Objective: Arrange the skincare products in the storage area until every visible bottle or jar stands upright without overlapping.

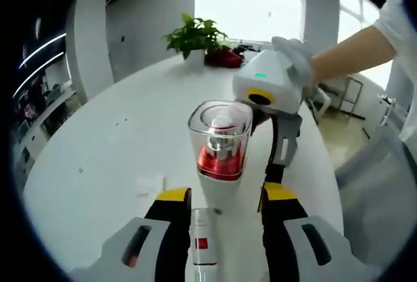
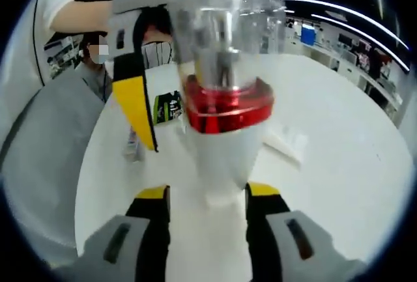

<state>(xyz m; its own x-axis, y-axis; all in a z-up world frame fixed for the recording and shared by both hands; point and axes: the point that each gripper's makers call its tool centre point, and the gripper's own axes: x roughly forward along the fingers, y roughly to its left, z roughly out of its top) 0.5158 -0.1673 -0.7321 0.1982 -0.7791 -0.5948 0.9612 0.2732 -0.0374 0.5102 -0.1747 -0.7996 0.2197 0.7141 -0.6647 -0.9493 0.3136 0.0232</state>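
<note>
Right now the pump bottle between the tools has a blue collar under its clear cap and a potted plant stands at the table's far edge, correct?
Not quite: the bottle has a red collar, as the left gripper view shows. The plant does stand at the far edge of the table.

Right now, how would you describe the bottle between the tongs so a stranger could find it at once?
Look at the big round white table with a potted plant at its far edge. Above the table, a white bottle sits between both tongs. Its clear cap over a shiny red collar sets it apart.
</note>
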